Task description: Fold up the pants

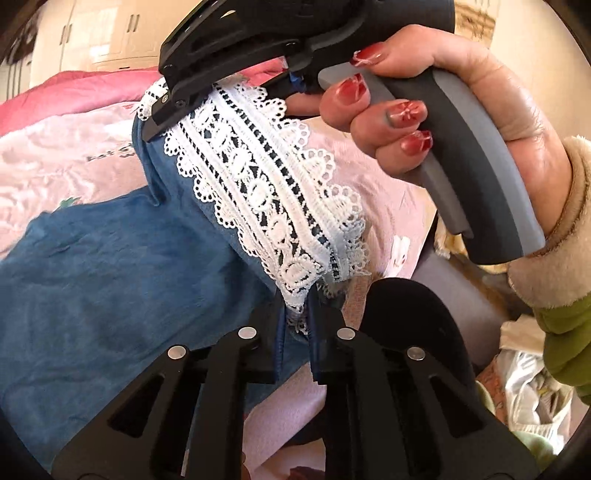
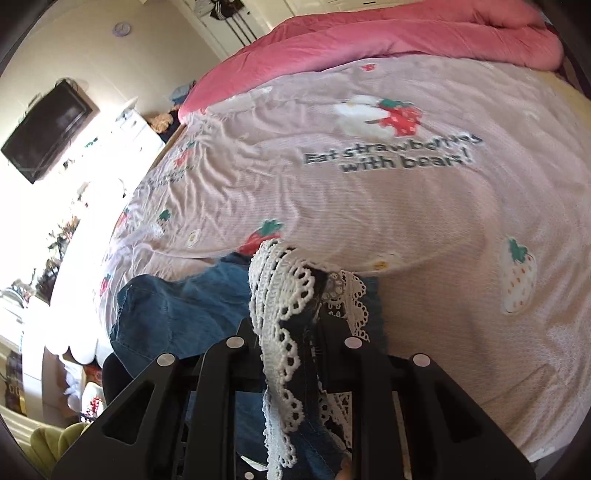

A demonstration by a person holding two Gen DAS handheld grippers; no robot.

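The pants are blue denim [image 1: 110, 280] with a white lace hem [image 1: 258, 177]. They hang lifted above the pink bedspread [image 1: 51, 162]. My left gripper [image 1: 297, 314] is shut on one end of the lace hem. My right gripper [image 1: 162, 110], held by a hand with red nails, is shut on the other end of the same hem at the upper left of the left wrist view. In the right wrist view my right gripper [image 2: 295, 325] pinches the bunched lace hem [image 2: 284, 295], and the denim [image 2: 177, 306] trails down to the left over the bedspread [image 2: 406, 229].
A pink quilt [image 2: 406, 33] lies bunched at the far end of the bed. The bedspread carries strawberry prints and dark lettering [image 2: 391, 155]. A wall television [image 2: 44, 129] and cluttered furniture stand left of the bed. A grey seat and bags [image 1: 524, 376] sit right of the bed edge.
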